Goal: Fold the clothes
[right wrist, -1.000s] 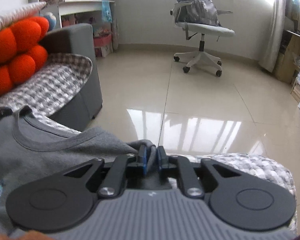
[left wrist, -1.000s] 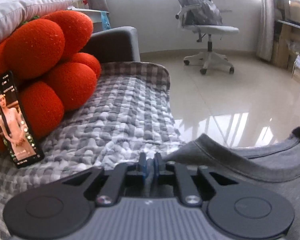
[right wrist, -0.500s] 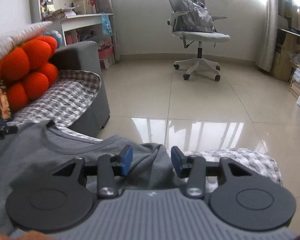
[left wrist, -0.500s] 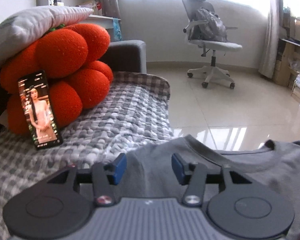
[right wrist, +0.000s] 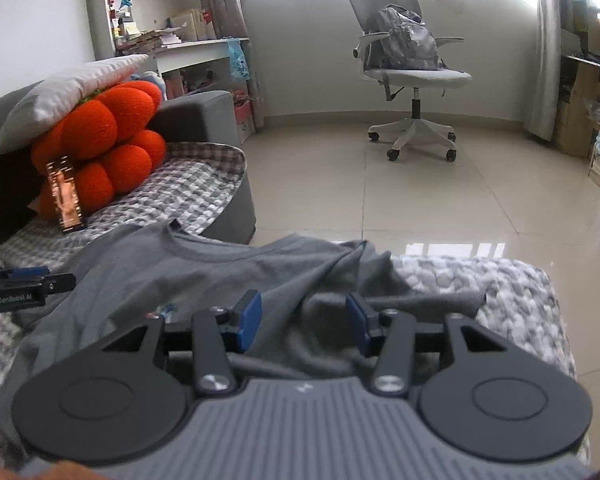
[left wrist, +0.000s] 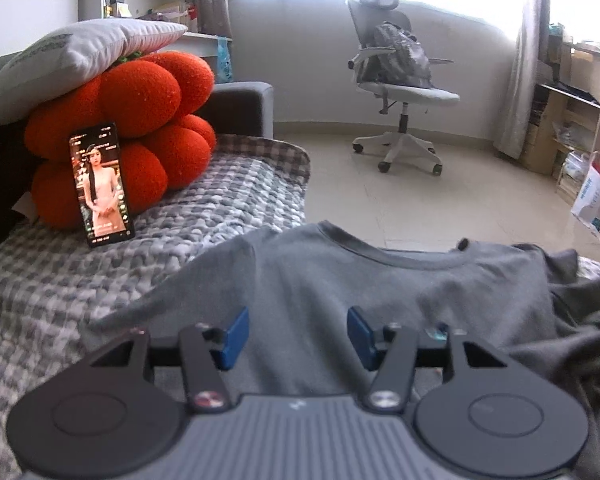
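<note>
A grey T-shirt [left wrist: 380, 292] lies spread on the checked sofa cover, collar toward the floor side. My left gripper [left wrist: 297, 334] hovers over the shirt's chest, open, nothing between its blue pads. In the right wrist view the same T-shirt [right wrist: 204, 268] shows its right sleeve bunched into folds. My right gripper [right wrist: 303, 322] is open above that crumpled sleeve area, holding nothing. The left gripper's tip [right wrist: 24, 280] shows at the left edge of the right wrist view.
A red knotted cushion [left wrist: 140, 132] with a lit phone [left wrist: 101, 184] leaning on it sits at the sofa's left, a white pillow [left wrist: 80, 52] on top. An office chair [left wrist: 400, 92] with a backpack stands on the tiled floor. Boxes and shelves [left wrist: 580, 120] line the right wall.
Both grippers were shut on the shirt's shoulders a second ago. They opened, let the shirt drop onto the sofa, and have drawn back and up.
</note>
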Action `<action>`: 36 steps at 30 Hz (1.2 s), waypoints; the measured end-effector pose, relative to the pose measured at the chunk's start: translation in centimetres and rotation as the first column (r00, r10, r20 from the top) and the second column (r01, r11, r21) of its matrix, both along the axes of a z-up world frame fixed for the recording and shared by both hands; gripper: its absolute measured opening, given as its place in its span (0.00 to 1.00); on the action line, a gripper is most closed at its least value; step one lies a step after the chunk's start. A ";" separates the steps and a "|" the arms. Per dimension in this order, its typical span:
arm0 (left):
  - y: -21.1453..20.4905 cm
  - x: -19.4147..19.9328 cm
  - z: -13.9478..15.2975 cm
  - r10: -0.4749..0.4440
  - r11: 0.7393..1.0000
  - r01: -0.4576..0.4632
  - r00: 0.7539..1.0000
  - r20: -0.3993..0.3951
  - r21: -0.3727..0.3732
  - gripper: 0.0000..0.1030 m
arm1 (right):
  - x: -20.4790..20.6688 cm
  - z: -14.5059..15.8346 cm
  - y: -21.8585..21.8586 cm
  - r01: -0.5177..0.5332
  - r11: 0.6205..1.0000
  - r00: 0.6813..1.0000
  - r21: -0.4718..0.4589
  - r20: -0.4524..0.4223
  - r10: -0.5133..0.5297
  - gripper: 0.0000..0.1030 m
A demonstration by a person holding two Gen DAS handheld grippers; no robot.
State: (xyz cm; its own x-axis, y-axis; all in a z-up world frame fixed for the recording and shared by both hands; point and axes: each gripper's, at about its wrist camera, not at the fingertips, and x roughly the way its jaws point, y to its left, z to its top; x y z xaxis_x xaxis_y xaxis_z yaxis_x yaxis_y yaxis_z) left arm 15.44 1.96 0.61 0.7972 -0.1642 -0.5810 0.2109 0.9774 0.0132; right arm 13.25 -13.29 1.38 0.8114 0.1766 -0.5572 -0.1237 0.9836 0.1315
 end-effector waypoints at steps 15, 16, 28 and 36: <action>1.1 -8.5 -0.9 -0.059 0.997 0.057 0.996 -0.062 -0.044 0.64 | -6.4 -0.7 1.7 0.000 0.997 1.000 0.076 0.008 0.000 0.58; 1.2 -9.1 -1.1 -0.066 0.997 0.063 0.996 -0.067 -0.048 0.64 | -6.8 -0.9 1.8 0.001 0.997 1.000 0.083 0.007 -0.001 0.58; 2.7 -14.7 -1.7 -0.122 0.988 0.104 0.978 -0.167 -0.115 0.75 | -10.9 -1.9 1.3 0.009 0.994 1.000 0.111 -0.021 -0.007 0.64; 4.4 -17.1 -1.7 -0.203 0.975 0.173 0.950 -0.236 -0.142 0.81 | -12.1 -2.5 0.0 -0.017 0.991 0.996 0.133 -0.085 0.029 0.67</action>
State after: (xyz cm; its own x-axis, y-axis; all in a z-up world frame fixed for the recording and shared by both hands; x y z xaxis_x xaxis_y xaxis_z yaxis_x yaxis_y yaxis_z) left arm -1.65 6.38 -1.11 0.5785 -0.3763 -0.7237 0.3727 0.9112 -0.1758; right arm 1.17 -13.25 -1.08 0.7563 0.2714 -0.5953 -0.1286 0.9538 0.2714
